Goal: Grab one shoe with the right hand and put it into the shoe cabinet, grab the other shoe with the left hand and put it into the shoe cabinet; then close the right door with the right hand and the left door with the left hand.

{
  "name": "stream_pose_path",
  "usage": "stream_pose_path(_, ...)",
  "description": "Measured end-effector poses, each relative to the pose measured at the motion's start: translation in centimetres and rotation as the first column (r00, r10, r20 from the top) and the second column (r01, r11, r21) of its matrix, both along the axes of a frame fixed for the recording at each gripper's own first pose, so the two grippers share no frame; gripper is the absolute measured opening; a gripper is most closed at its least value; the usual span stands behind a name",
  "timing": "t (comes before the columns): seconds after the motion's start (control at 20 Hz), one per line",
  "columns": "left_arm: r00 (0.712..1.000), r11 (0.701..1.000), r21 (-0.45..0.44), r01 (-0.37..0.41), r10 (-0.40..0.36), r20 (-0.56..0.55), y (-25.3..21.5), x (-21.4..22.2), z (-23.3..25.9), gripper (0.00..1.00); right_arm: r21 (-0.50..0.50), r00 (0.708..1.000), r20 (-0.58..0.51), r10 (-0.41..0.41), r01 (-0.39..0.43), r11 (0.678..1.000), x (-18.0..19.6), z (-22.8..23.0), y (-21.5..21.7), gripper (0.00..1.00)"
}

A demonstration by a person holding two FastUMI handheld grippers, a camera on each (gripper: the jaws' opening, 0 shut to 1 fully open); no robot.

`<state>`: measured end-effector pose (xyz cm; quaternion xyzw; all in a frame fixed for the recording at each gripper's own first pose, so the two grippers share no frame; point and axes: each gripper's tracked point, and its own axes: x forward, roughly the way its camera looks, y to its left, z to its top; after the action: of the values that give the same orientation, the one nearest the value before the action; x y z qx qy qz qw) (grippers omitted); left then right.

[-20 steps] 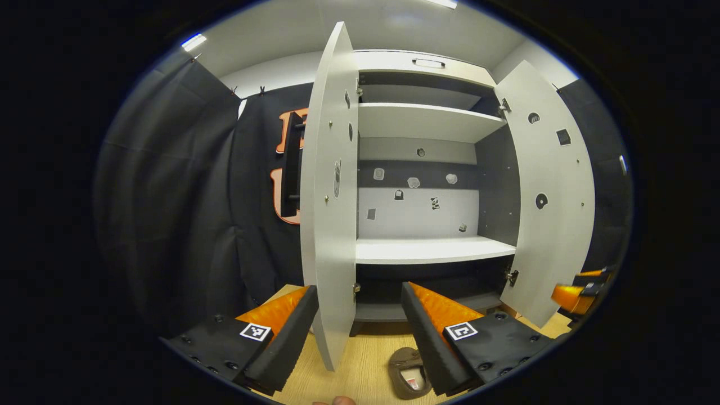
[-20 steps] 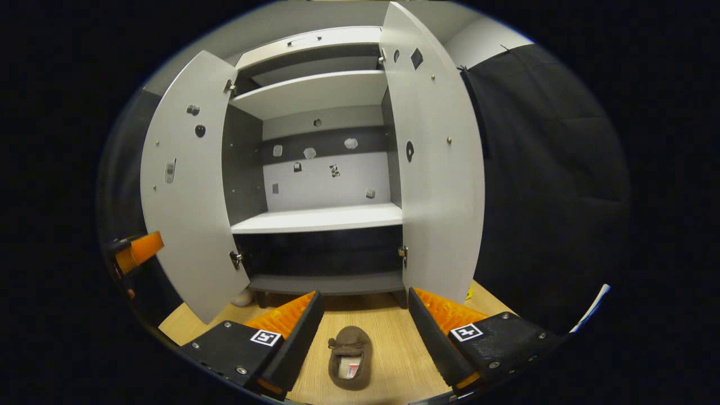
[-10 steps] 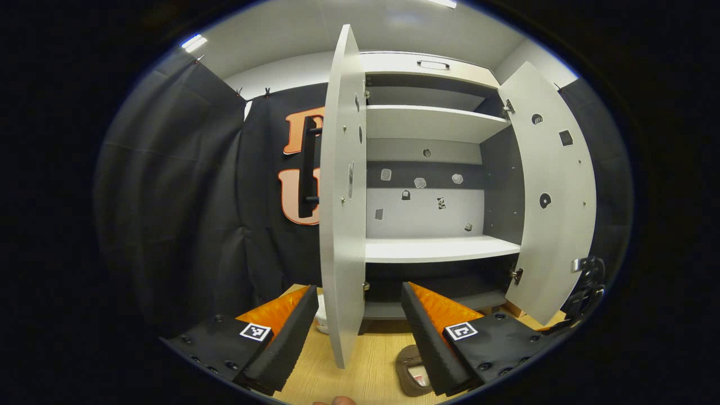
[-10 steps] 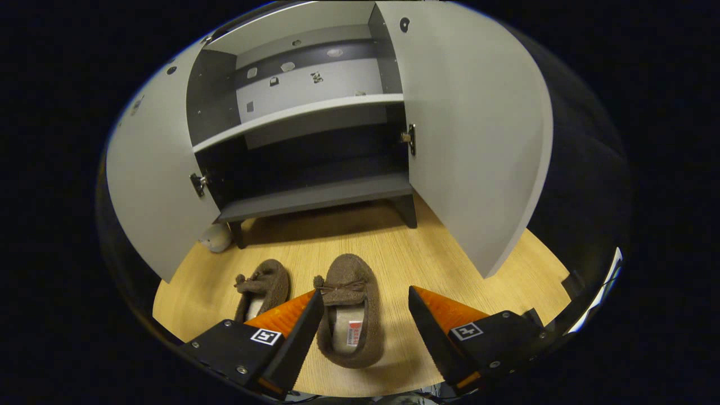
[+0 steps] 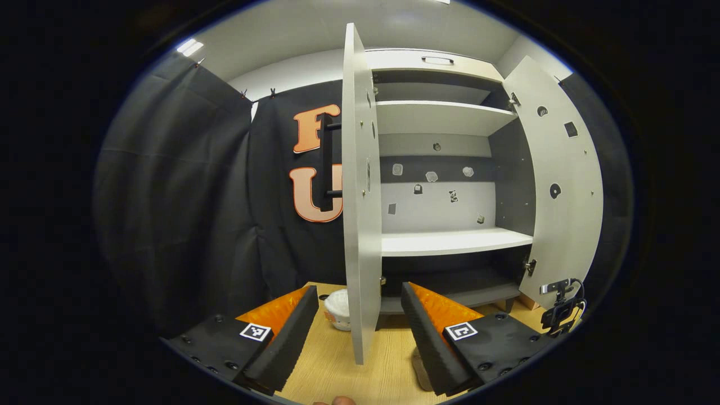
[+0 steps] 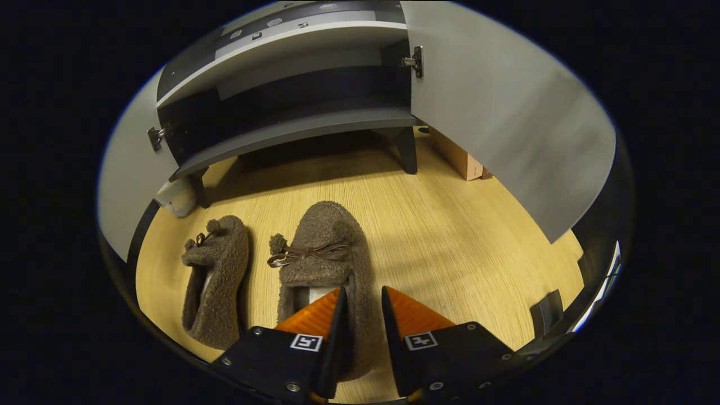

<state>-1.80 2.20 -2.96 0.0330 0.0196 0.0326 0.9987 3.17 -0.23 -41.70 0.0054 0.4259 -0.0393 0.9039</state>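
A: Slipper (image 6: pixel 329 253) is lying on the wood floor (image 6: pixel 450 236) before the open cabinet (image 6: pixel 292 121). Fuzzy, soft, probably light.
B: Fingers?
A: Right gripper (image 6: pixel 363 315) is clamping its side wall beside the opening; likely to squash. Second slipper (image 6: pixel 216 281) is lying just beside. Left gripper (image 5: pixel 354 332) is hanging spread, empty, by the left door (image 5: pixel 360 197).

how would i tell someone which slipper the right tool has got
Find the open shoe cabinet standing on the wooden floor; two fuzzy brown slippers lie side by side in front of it. The one meant is the right slipper, with the right tool closed over its side wall. The left slipper lies untouched.
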Motion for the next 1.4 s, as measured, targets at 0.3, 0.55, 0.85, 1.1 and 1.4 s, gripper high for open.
stream_pose_path(0.3, 1.000, 1.000, -0.009, 0.001, -0.001, -0.003, -0.5, 0.6, -0.1, 0.96, 0.007, 0.999, -0.021, -0.033, 0.033, 0.999, 0.8, 0.2, -0.4, 0.03)
stream_pose_path(0.55, 0.999, 1.000, 0.017, 0.022, -0.022, 0.030, -1.8, 1.2, 0.9, 0.97, 0.023, 0.997, 0.055, -0.046, 0.044, 0.999, 1.8, 5.1, 0.4, 0.01)
stream_pose_path(0.85, 0.997, 0.998, -0.015, 0.066, -0.065, 0.031, -3.6, 2.1, 0.7, 0.96, 0.091, 0.984, 0.174, -0.032, 0.016, 0.996, 3.3, 15.4, 3.4, 0.00)
stream_pose_path(1.1, 0.996, 0.997, -0.027, 0.078, -0.077, 0.032, -3.9, 2.5, 0.9, 0.96, 0.104, 0.951, 0.308, 0.002, -0.036, 0.994, 7.2, 25.1, 6.1, 0.01)
stream_pose_path(1.4, 0.996, 0.995, -0.027, 0.092, -0.092, 0.022, -4.1, 2.8, 0.4, 0.96, 0.143, 0.904, 0.426, 0.031, -0.101, 0.985, 15.6, 34.4, 10.3, 0.00)
